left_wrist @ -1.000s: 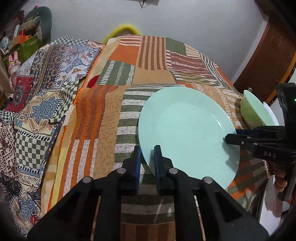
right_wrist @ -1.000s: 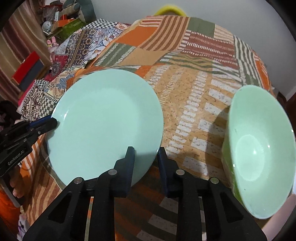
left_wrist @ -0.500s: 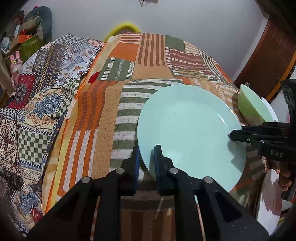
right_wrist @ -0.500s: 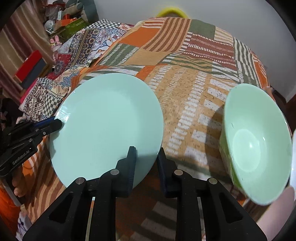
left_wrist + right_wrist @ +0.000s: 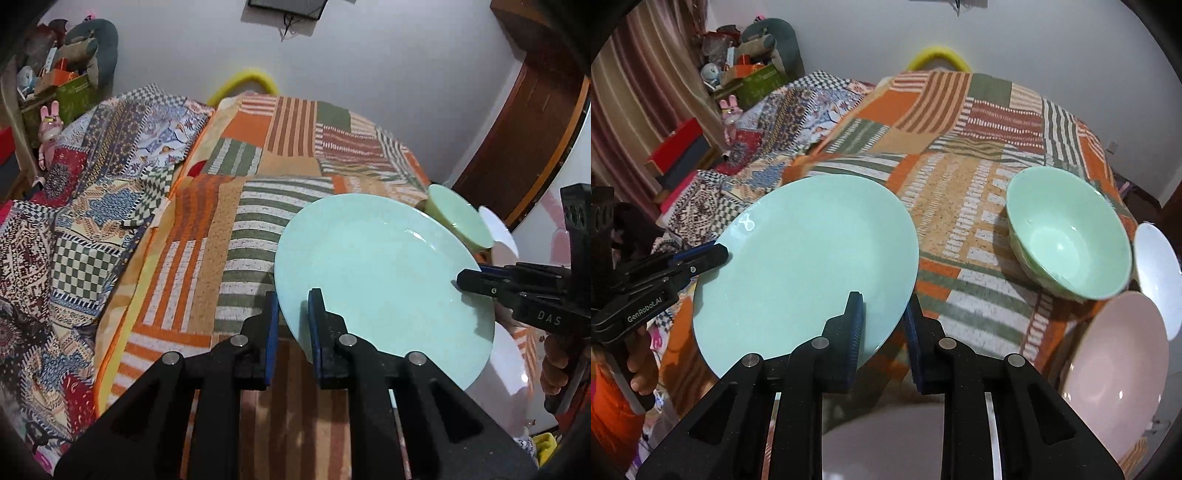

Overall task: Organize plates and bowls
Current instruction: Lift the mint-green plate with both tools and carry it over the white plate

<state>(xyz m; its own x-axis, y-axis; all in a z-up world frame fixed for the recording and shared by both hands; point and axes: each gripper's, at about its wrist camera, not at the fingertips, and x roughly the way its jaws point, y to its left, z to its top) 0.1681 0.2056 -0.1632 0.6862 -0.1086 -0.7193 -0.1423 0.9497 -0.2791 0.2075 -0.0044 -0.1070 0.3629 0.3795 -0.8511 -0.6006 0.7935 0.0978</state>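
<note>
- We hold the mint plate [image 5: 805, 258] aloft over the patchwork cloth [image 5: 960, 177], the left tongs [image 5: 290, 325] and right tongs [image 5: 882, 325] each clamped on opposite rims.
- Step in hand, we judge: carrying it toward the stack.
- Next move calls for level lowering onto the pink plate [image 5: 1115, 369], right of the mint plate, beside the green bowl [image 5: 1067, 236].
- Plate: smooth, glossy, shallow, likely slippery.
</note>
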